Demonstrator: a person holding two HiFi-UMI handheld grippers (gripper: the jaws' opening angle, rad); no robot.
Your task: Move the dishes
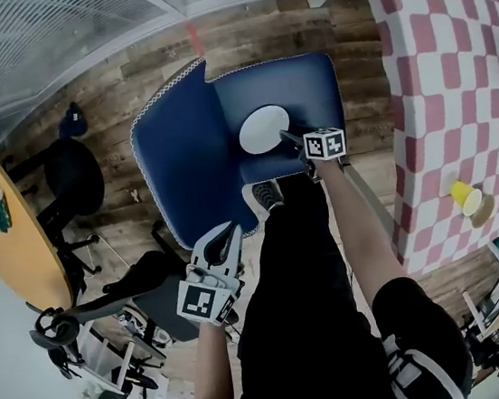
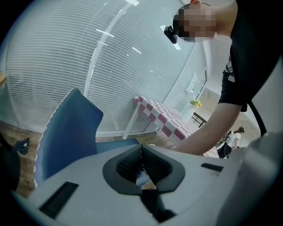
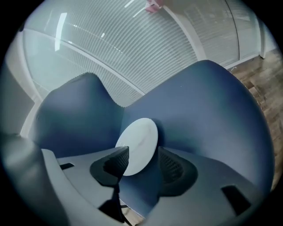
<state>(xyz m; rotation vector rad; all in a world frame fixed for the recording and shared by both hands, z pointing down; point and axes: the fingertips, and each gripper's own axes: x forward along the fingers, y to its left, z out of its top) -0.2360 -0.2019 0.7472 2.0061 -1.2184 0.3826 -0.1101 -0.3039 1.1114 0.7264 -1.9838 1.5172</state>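
A white plate [image 1: 263, 129] lies on the seat of a blue chair [image 1: 189, 156]. My right gripper [image 1: 291, 136] is at the plate's right edge. In the right gripper view the plate [image 3: 139, 143] sits between the jaws of the gripper [image 3: 141, 161]; the left pad overlaps its rim, the right pad stands apart from it, so the gripper is open. My left gripper [image 1: 223, 240] hangs lower, by the chair's front edge, shut on nothing. In the left gripper view its pads meet [image 2: 141, 154] with the blue chair [image 2: 66, 132] behind.
A red-and-white checked table [image 1: 452, 76] stands to the right with a yellow cup [image 1: 464, 197] on it. A round wooden table [image 1: 8, 235] and black office chairs [image 1: 73, 176] are at the left. A blinds-covered glass wall runs behind the chair.
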